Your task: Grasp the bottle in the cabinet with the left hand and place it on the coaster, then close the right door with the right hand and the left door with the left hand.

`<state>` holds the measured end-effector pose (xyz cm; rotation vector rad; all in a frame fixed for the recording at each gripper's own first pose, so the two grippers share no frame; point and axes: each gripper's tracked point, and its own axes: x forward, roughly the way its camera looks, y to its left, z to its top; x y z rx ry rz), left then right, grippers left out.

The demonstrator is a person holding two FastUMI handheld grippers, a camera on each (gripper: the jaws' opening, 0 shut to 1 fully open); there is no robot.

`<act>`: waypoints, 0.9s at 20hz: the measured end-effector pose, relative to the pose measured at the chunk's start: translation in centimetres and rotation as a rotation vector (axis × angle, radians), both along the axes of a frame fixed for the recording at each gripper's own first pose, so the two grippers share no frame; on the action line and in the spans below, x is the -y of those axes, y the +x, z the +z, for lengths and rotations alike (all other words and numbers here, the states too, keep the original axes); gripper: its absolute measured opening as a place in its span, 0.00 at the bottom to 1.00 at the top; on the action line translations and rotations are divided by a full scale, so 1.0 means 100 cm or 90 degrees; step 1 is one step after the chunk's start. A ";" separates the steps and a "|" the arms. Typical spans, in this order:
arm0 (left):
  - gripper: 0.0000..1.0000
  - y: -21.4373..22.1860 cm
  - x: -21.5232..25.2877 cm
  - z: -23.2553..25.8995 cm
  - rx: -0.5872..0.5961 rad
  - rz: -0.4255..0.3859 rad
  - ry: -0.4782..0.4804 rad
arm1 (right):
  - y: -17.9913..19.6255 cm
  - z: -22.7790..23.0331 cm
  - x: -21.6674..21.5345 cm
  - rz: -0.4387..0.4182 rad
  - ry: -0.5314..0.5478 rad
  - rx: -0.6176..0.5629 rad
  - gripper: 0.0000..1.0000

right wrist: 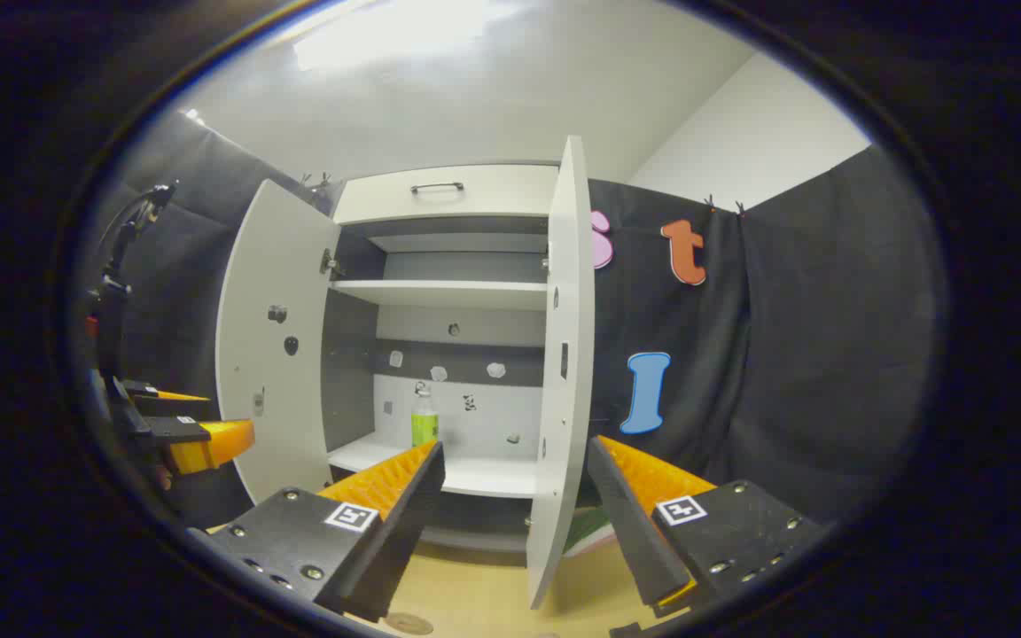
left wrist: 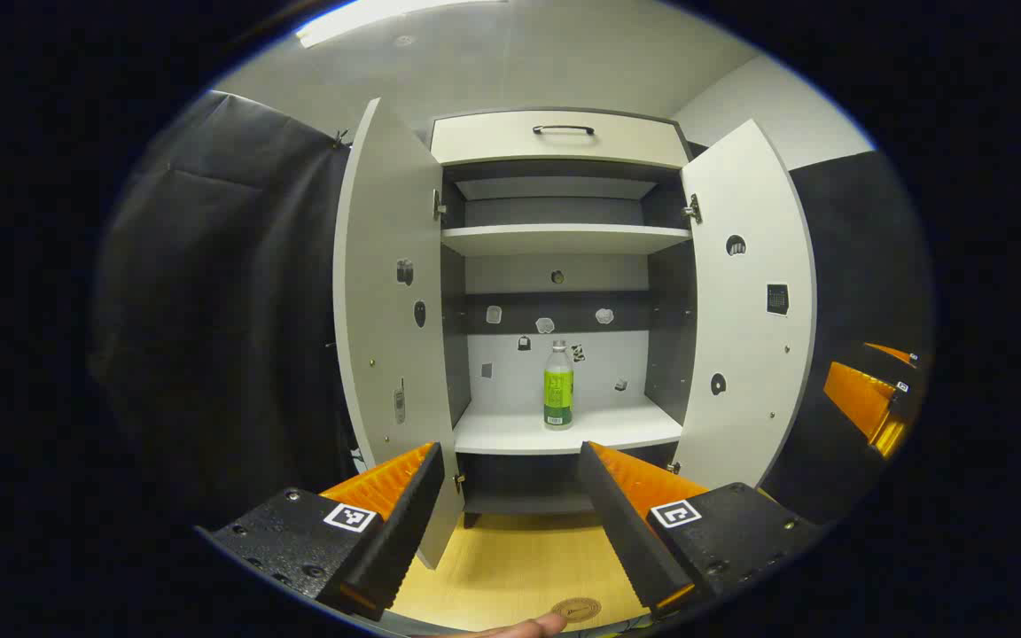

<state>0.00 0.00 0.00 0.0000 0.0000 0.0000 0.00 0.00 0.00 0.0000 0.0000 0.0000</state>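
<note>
Nothing done yet: bottle (left wrist: pixel 558 385) stands upright on the cabinet's (left wrist: pixel 561 142) lower shelf, far middle. Coaster (left wrist: pixel 575 609) lies bare on the near table (left wrist: pixel 510 567). Both doors, left door (left wrist: pixel 386 292) and right door (left wrist: pixel 745 301), hang open. All 3 steps remain. Left gripper (left wrist: pixel 508 461) spread wide, empty, well short of the bottle. Right gripper (right wrist: pixel 515 461) likewise wide, holding nothing.

We see the bottle (left wrist: pixel 558 385) — clear, with a green label and pale cap — upright on the cabinet (left wrist: pixel 561 239)'s lower shelf. Left door (left wrist: pixel 386 301) and right door (left wrist: pixel 745 310) stand open; the round coaster (left wrist: pixel 575 609) lies on the wooden table.
</note>
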 end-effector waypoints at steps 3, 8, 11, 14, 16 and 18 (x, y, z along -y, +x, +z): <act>0.96 0.003 0.000 0.002 0.009 -0.004 0.004 | 0.002 0.001 -0.004 0.007 0.011 0.002 0.98; 0.97 0.020 0.001 -0.001 0.001 -0.016 0.004 | 0.009 0.004 -0.012 0.018 0.018 0.010 0.98; 0.96 0.040 0.001 -0.005 0.005 -0.025 -0.002 | 0.020 0.003 -0.015 0.016 0.015 0.012 0.98; 0.97 0.066 0.002 -0.012 -0.002 -0.035 -0.008 | 0.026 0.003 -0.021 0.020 0.006 0.018 0.98; 0.96 0.086 0.002 -0.017 -0.009 -0.043 -0.013 | 0.036 -0.003 -0.028 0.023 0.010 0.014 0.98; 0.97 0.107 0.006 -0.022 -0.015 -0.056 -0.024 | 0.049 -0.007 -0.033 0.023 0.011 0.010 0.98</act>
